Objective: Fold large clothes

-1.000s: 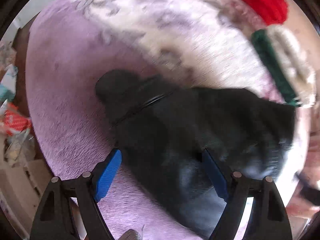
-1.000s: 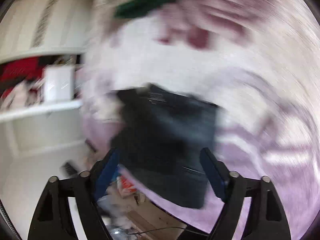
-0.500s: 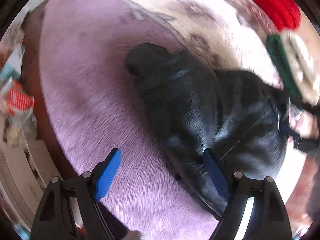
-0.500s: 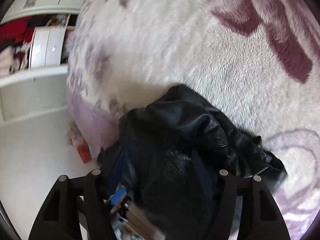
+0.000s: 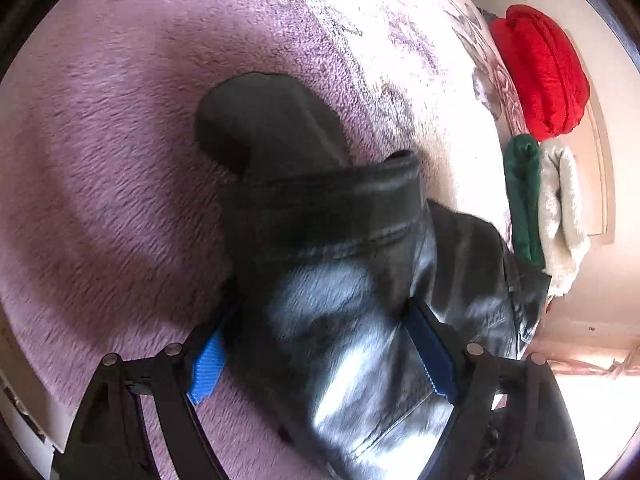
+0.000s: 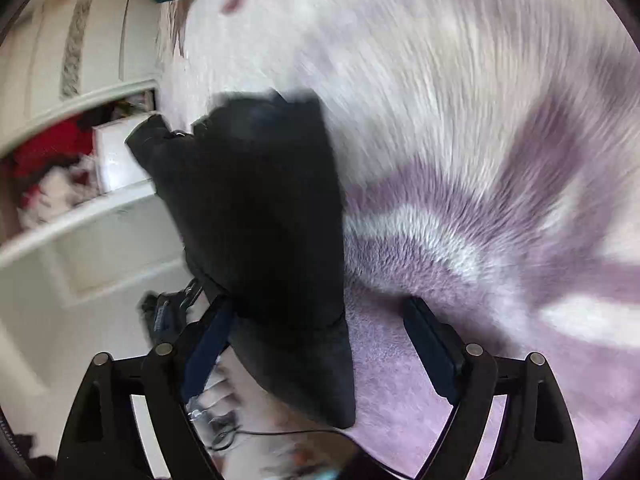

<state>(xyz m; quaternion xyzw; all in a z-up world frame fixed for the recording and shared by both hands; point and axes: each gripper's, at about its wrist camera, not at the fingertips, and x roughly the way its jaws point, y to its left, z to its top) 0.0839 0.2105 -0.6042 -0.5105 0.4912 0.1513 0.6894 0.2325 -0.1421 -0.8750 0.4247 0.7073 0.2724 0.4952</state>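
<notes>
A black leather jacket (image 5: 344, 264) lies bunched on a purple and white fleece blanket (image 5: 120, 168). One sleeve reaches up and to the left. My left gripper (image 5: 320, 356) is open, its blue pads on either side of the jacket's shiny lower part. In the right wrist view the jacket (image 6: 272, 216) is a dark hanging mass at the blanket's (image 6: 480, 160) left edge. My right gripper (image 6: 320, 344) is open, and the jacket overlaps its left finger. The view is blurred.
Folded red (image 5: 544, 68), green (image 5: 522, 196) and cream fleece (image 5: 564, 216) clothes sit at the blanket's far right edge. White shelves with red and white items (image 6: 60, 160) stand to the left of the bed in the right wrist view. Clutter and a cable (image 6: 224, 432) lie on the floor below.
My left gripper has moved in over the jacket, which now fills the gap between its fingers. The right wrist view has swung, and the jacket has shifted left and now looks stretched.
</notes>
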